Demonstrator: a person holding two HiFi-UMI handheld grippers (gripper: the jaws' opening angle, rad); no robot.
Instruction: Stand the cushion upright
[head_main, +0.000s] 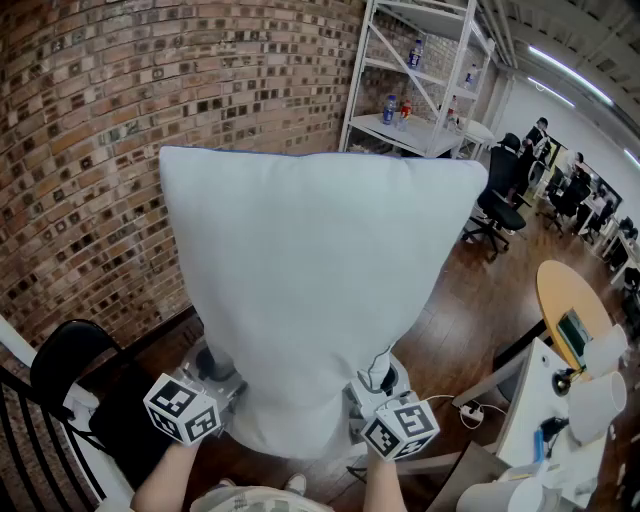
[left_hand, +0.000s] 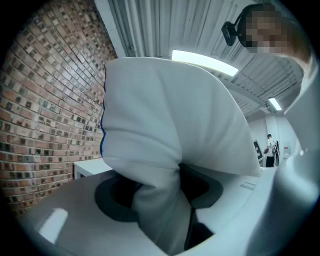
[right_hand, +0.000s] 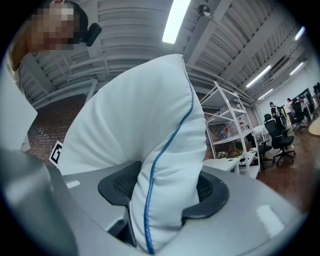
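Clamped on bottom corners of cushion (head_main: 310, 270) with left gripper (left_hand: 161, 200) and right gripper (right_hand: 162, 197) | keep top edge level | set bottom edge down flat before unclamping

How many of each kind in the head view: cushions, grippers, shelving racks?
cushion: 1
grippers: 2, left gripper and right gripper, each clamped on the cushion's lower edge
shelving rack: 1
Total: 4

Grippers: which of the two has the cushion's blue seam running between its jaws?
The right gripper: in its own view the blue seam of the cushion runs between its jaws. The left gripper pinches only plain white fabric.
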